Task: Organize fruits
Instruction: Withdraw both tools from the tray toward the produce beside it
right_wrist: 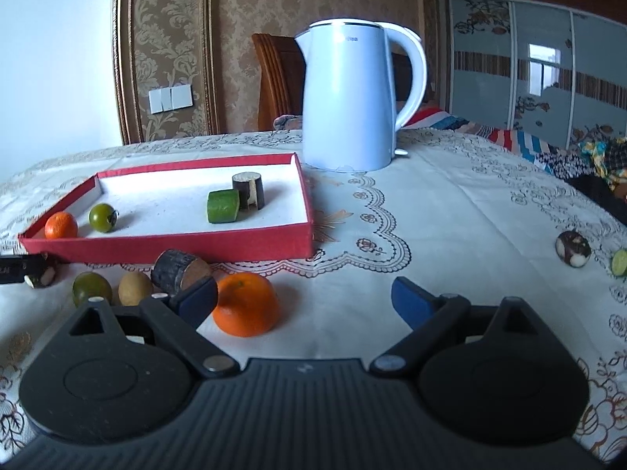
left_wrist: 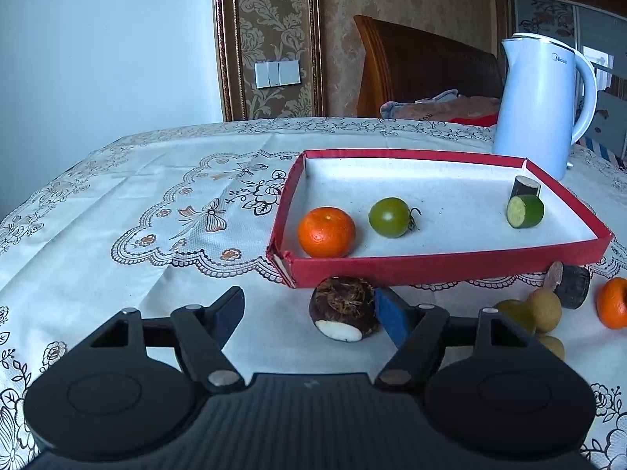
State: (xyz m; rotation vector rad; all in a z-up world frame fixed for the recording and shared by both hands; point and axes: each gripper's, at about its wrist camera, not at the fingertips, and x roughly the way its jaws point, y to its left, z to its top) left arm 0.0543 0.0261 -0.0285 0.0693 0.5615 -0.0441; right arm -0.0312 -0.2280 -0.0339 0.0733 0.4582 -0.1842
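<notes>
Red shallow cardboard tray (left_wrist: 439, 270) with white lining, resting on the cream lace-patterned cloth of the counter (left_wrist: 137, 196). Inside it, near the front left corner, a round orange mandarin (left_wrist: 326, 232); just beside that, a green tomato with a dark stem (left_wrist: 390, 217); toward the right wall, a green cucumber chunk (left_wrist: 525, 211) touching a dark cut sugarcane stub (left_wrist: 525, 187) behind it.

Left claw (left_wrist: 309, 311): spread wide, holding nothing, low over the cloth just in front of the tray. Between its blue-padded fingers (left_wrist: 392, 319), close against the right one, a brown hairy taro piece with a white cut face (left_wrist: 344, 309), lying on the cloth just beside the tray's front wall.

Right claw (right_wrist: 303, 299): spread wide as well, empty. Just beside its left pad, a second orange mandarin (right_wrist: 247, 304) on the cloth; whether touching or not, cannot tell. Left of that, outside the tray: a dark sugarcane stub with a tan cut end (right_wrist: 180, 274), a tan round fruit (right_wrist: 134, 288), a second green tomato (right_wrist: 92, 289). Well apart at the far right edge of the right wrist view, another dark taro piece (right_wrist: 574, 248) and a sliver of green cucumber (right_wrist: 620, 262).

Behind the tray, upright on the counter, a white electric kettle (right_wrist: 345, 98).
</notes>
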